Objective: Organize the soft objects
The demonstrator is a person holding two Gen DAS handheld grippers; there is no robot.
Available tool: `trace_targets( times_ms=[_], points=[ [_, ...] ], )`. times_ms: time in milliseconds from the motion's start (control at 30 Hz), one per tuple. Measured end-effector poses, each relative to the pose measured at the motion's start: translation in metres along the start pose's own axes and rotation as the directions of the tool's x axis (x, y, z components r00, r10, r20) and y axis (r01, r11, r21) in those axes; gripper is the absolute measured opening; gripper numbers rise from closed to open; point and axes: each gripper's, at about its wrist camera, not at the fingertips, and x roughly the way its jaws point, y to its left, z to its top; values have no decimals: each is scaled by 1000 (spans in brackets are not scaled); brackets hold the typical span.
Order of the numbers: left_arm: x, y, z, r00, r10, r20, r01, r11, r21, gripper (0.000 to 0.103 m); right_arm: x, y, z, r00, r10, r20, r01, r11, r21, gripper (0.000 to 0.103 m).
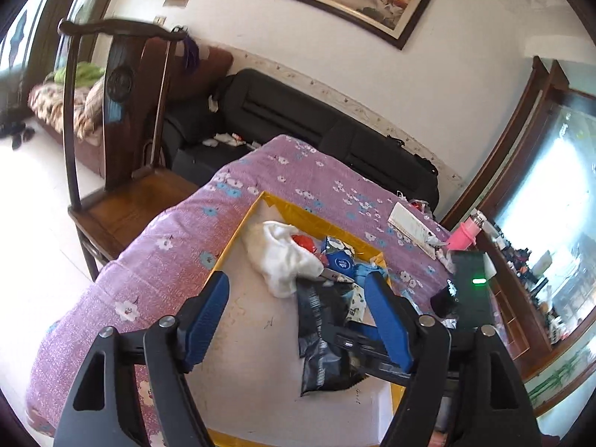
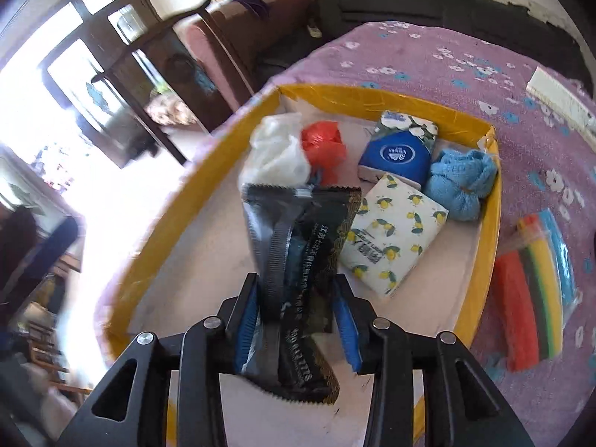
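Observation:
A yellow-rimmed box (image 2: 490, 201) lies on the purple flowered bedspread (image 2: 428, 59). Inside are a white cloth (image 2: 273, 156), a red bag (image 2: 324, 145), a blue tissue pack (image 2: 396, 152), a lemon-print tissue pack (image 2: 391, 234) and a blue knit item (image 2: 462, 182). My right gripper (image 2: 296, 320) is shut on a black foil packet (image 2: 294, 246), held over the box. My left gripper (image 1: 298, 320) is open and empty above the box (image 1: 238, 234); the right gripper (image 1: 376, 342) with the black packet (image 1: 320, 339) shows between its fingers, near the white cloth (image 1: 283, 257).
A pack of coloured strips (image 2: 536, 283) lies on the bedspread right of the box. A wooden chair (image 1: 123, 141) stands at the left bed edge, a black sofa (image 1: 298, 111) behind. A white booklet (image 1: 409, 227) and pink bottle (image 1: 463, 234) are at the far right.

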Motion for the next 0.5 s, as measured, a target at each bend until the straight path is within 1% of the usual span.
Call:
trace_targets(
  times_ms=[33,67,100,133,167,233,267,300,367,433,500],
  points=[
    [0,-4,-2,1000,3,-1,-3,1000,5,79,-12,-1,-2,999,-8,31,9,1000,-12,53],
    [1,-9,-4,1000,1,-7,0,1000,7,80,-30,-6,-8,996,-30,80,33,999,-29,57],
    [2,-15,-7,1000,-8,-20,8,1000,12,80,-41,-9,-10,993,-45,110,49,998,-34,65],
    [3,-21,-10,1000,-12,-28,12,1000,19,80,-60,-18,-17,984,-72,163,79,996,-35,70],
    [3,-26,-13,999,-14,-33,15,999,28,80,-73,-24,-22,976,-89,198,97,995,-31,73],
    [4,-43,-21,998,-24,-50,27,998,49,80,-101,-43,-37,956,-128,263,135,991,-8,84],
    [5,-50,-24,998,-32,-58,35,998,53,80,-115,-57,-46,946,-155,286,157,987,14,86],
    [8,-60,-29,997,-41,-71,45,997,58,80,-121,-66,-48,941,-168,292,167,985,29,89],
    [13,-79,-36,994,-57,-95,64,995,71,80,-135,-94,-59,935,-200,294,186,980,77,89],
    [21,-104,-45,989,-77,-123,89,991,99,80,-148,-128,-75,927,-241,287,204,967,150,89],
    [29,-133,-56,983,-96,-158,118,983,140,80,-159,-158,-88,924,-262,279,204,954,220,89]
  ],
)
